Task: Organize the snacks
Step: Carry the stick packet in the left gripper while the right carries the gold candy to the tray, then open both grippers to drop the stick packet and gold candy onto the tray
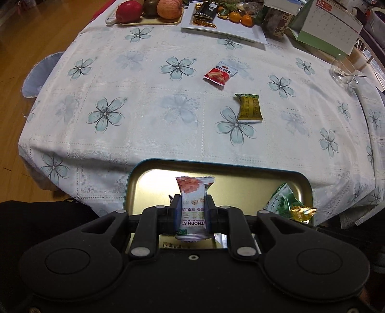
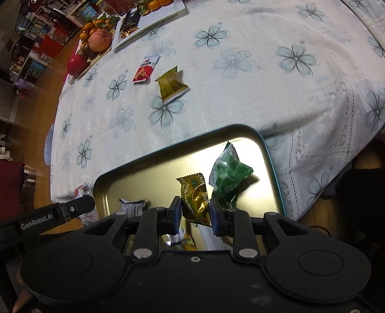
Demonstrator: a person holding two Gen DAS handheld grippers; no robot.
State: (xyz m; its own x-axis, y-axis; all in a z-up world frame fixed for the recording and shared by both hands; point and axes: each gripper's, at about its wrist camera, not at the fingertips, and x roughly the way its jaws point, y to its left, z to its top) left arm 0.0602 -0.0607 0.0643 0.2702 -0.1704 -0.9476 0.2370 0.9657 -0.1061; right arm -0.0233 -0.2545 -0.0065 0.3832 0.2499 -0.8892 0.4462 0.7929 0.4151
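My left gripper is shut on a white and orange hawthorn snack packet, held upright over the gold tray. My right gripper is shut on a gold candy wrapper over the same tray. A green packet lies in the tray's right part; it also shows in the left wrist view. A small white packet lies in the tray's left part. On the cloth lie a red and white snack and an olive-green snack.
The tray sits at the table's near edge. At the far side stand a fruit plate, a white tray of sweets and oranges, a calendar and a glass bowl. The left gripper's arm shows at left in the right wrist view.
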